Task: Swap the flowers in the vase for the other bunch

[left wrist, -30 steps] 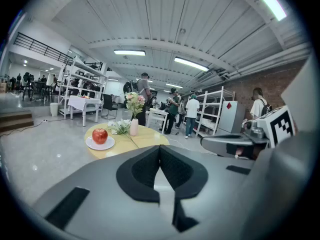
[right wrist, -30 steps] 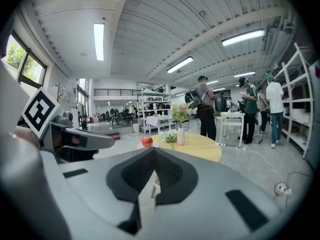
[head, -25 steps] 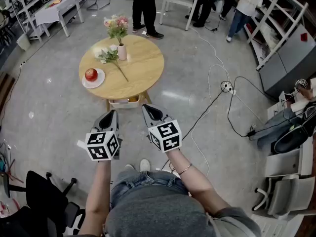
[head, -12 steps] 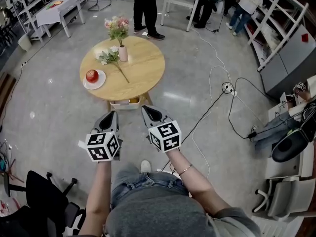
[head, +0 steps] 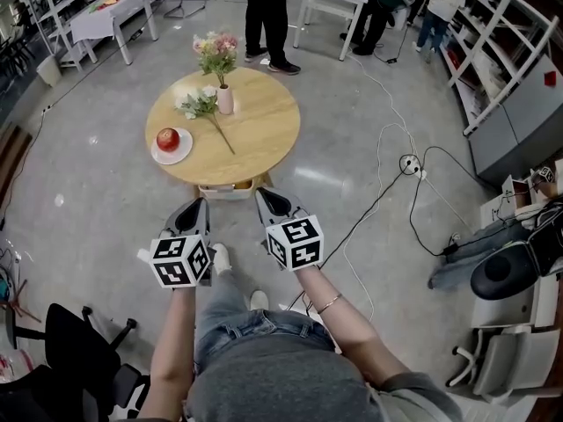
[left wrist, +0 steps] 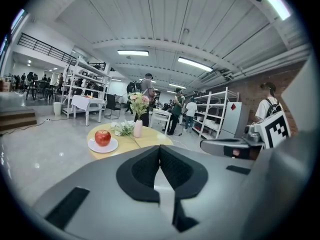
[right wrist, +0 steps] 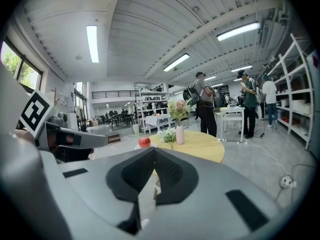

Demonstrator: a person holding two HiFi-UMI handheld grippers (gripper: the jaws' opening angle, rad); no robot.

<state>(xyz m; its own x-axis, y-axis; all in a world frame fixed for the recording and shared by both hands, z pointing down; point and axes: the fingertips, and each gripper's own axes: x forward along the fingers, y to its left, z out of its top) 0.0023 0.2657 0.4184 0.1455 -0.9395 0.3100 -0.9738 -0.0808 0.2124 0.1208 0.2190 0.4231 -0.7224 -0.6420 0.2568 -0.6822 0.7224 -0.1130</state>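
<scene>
Flowers (head: pixel 217 49) stand in a small pink vase (head: pixel 225 100) near the worktop's (head: pixel 264 126) far edge; the other bunch (head: pixel 204 105) lies beside it. The stems look thin, light and bendy, and the vase tippy, so grip low on the stems. Left tool (head: pixel 201 202) and right tool (head: pixel 261 193) are closed, empty, and short of the worktop.

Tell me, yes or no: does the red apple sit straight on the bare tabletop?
No, the apple rests on a white plate, which lies near the left edge of the round table.
</scene>
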